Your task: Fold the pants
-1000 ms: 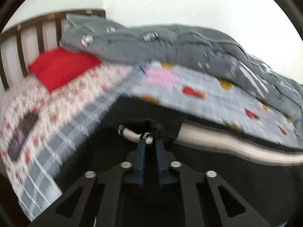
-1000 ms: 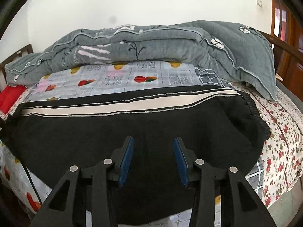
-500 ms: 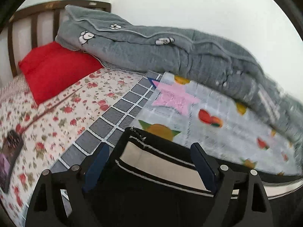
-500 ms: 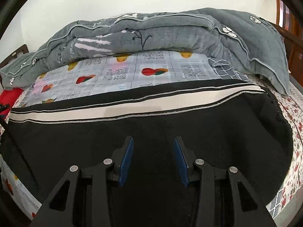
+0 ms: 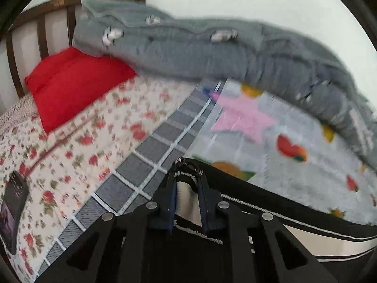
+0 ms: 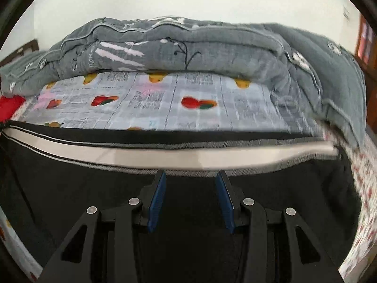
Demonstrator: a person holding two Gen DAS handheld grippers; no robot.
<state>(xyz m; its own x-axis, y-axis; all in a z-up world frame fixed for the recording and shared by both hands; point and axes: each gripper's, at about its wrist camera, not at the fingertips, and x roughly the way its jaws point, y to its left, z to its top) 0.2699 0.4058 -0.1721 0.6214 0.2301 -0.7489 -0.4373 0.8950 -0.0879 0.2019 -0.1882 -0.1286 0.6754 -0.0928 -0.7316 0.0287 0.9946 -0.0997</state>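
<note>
Black pants [image 6: 70, 188] with a white side stripe [image 6: 165, 156] lie spread across the bed. In the left wrist view their end [image 5: 235, 184] reaches the gripper, and the stripe [image 5: 318, 235] runs off to the right. My left gripper [image 5: 187, 169] is closing its jaws on the striped corner of the pants, with the hem bunched between its fingertips. My right gripper [image 6: 190, 175] stands open just above the black cloth, close to the stripe, and nothing sits between its blue pads [image 6: 156, 200].
A grey quilt [image 6: 188, 47] is piled along the wall side. A red pillow [image 5: 75, 82] lies by the wooden headboard [image 5: 42, 23]. A dark phone [image 5: 13, 207] rests on the floral sheet [image 5: 82, 141]. A fruit-print cloth [image 5: 282, 153] lies under the pants.
The left gripper, shut a second ago, opened wide over the pants' end and has now closed on the striped corner. The right gripper slid forward over the black cloth toward the stripe.
</note>
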